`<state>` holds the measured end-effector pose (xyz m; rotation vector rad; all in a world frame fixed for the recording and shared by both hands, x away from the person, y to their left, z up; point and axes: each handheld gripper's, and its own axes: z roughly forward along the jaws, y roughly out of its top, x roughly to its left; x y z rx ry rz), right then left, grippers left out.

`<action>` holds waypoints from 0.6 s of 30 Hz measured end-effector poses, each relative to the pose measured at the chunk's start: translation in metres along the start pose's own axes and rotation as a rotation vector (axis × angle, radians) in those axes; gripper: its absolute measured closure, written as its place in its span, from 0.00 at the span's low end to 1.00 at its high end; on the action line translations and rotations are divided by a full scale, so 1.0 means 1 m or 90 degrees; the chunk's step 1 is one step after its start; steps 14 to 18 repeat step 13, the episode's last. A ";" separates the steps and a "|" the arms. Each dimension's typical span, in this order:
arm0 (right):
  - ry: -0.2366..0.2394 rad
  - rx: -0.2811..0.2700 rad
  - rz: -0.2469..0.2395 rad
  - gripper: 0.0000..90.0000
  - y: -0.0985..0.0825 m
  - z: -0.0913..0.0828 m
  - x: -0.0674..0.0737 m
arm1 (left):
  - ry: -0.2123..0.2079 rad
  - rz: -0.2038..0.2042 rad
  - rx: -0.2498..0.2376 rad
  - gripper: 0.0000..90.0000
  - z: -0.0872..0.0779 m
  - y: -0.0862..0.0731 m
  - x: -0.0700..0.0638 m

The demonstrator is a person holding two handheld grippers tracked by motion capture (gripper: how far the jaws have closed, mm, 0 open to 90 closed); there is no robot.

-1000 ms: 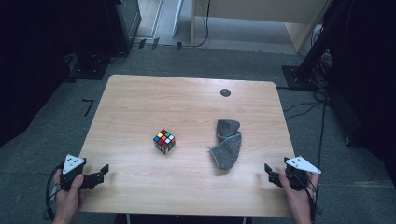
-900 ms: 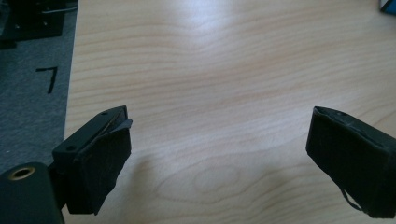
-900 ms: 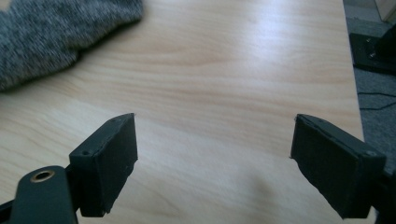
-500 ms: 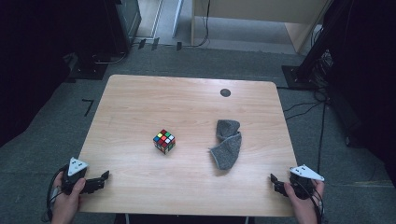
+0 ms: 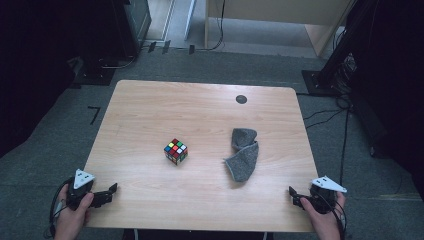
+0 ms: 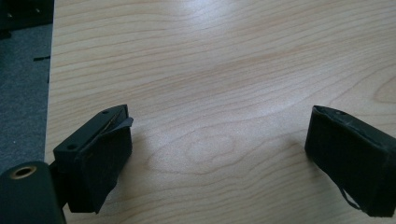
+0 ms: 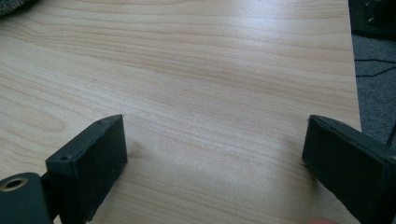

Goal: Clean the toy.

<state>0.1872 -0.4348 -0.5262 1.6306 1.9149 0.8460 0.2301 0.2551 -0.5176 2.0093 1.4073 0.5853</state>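
Observation:
A multicoloured puzzle cube (image 5: 176, 151) sits near the middle of the wooden table (image 5: 200, 115). A crumpled grey cloth (image 5: 243, 154) lies to its right. My left gripper (image 5: 110, 192) is held low at the near left corner, open, with bare wood between its jaws (image 6: 219, 154). My right gripper (image 5: 294, 196) is held at the near right corner, also open and with nothing in it (image 7: 215, 158). Both are far from the cube and the cloth. A grey edge of the cloth (image 7: 9, 4) shows at the top left of the right gripper view.
A small black disc (image 5: 241, 99) is set in the table's far right part. Dark equipment and cables (image 5: 345, 115) stand on the grey floor around the table. The table's left edge (image 6: 49, 93) and right edge (image 7: 352, 84) lie close to the grippers.
Both hands have drawn back a little toward the near edge of the table, the right one more. The cube and the cloth have not moved.

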 end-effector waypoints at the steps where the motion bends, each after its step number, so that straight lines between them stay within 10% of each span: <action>1: 0.000 0.000 0.000 0.07 0.000 0.000 0.000 | 0.000 -0.001 -0.001 0.08 0.000 0.000 0.000; 18: -0.008 0.000 0.006 0.07 0.000 -0.001 0.000 | 0.000 -0.002 -0.001 0.08 0.000 0.000 0.000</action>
